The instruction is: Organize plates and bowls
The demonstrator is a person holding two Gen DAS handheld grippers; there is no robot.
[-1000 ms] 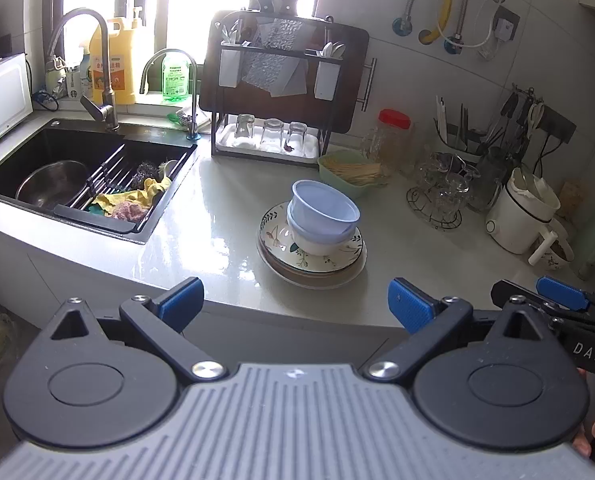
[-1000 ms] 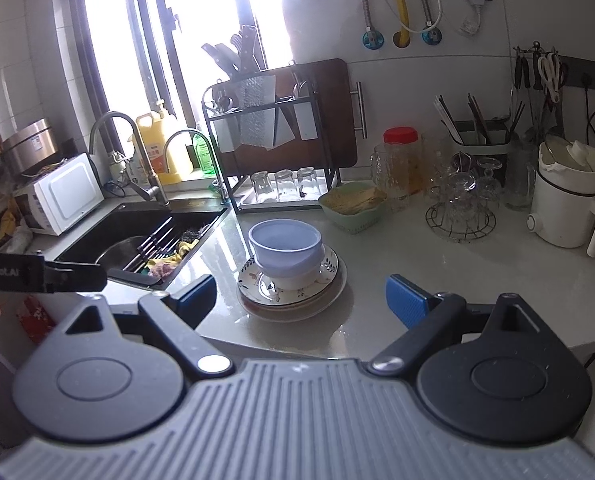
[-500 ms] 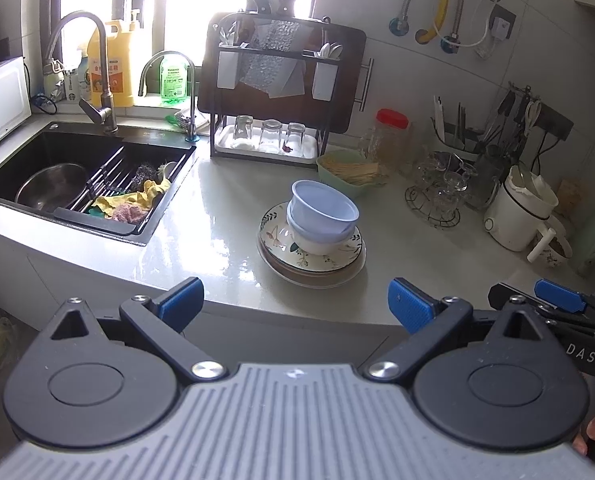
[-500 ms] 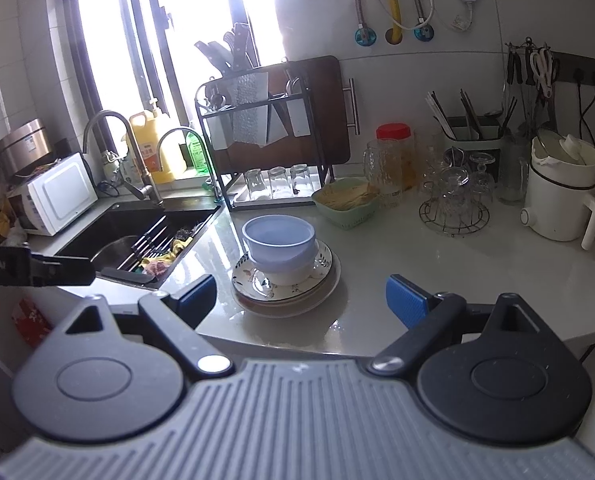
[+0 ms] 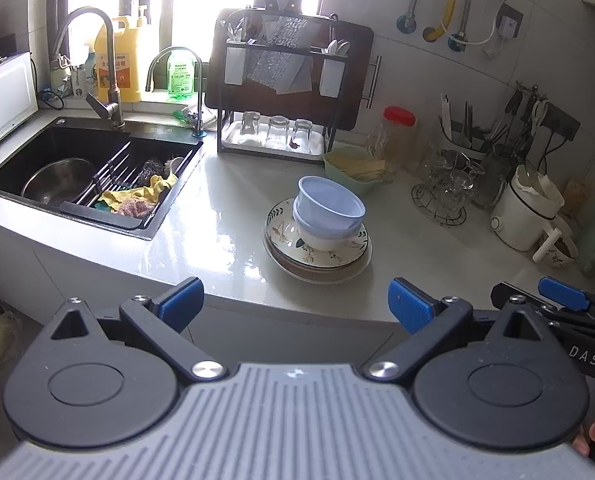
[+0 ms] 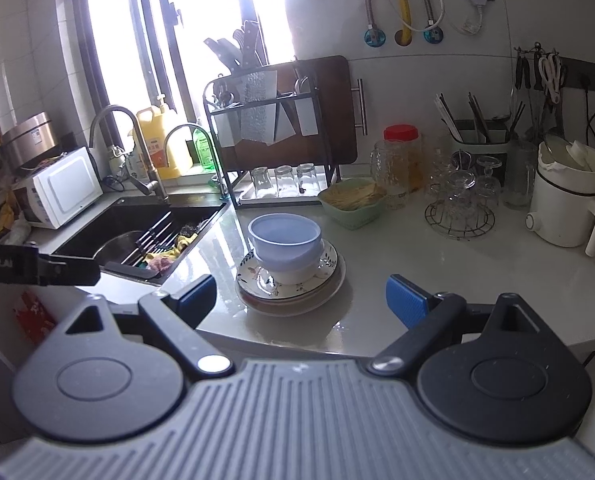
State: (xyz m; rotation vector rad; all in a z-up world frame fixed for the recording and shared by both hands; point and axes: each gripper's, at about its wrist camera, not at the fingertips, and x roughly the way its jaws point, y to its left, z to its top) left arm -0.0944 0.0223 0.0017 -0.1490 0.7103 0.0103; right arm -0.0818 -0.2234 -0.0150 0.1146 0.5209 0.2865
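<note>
Left wrist view shows us the stack at about one o'clock from our left gripper (image 5: 295,300): two bluish bowls (image 5: 329,206) nested over a white bowl (image 5: 325,240), all sitting on the patterned plate (image 5: 317,248) and the plainer plates under it, in the middle of the counter (image 5: 217,240). From the right gripper (image 6: 299,296) the same pile (image 6: 285,240) sits near twelve o'clock, with the sink (image 6: 137,228) off at ten.

Both sets of jaws stand spread wide and hold nothing; neither touches the dishes, and both hang back off the counter's front edge.

We judge that this scene fits two stages equally: bowls piled on plates waiting to be sorted, or a pile already gathered as the tidy result. We cannot settle which from this moment. If any handling follows, it would call for care: the top bowl sits tilted in the one below, the glazed rims look slick, and the counter looks wet.
</note>
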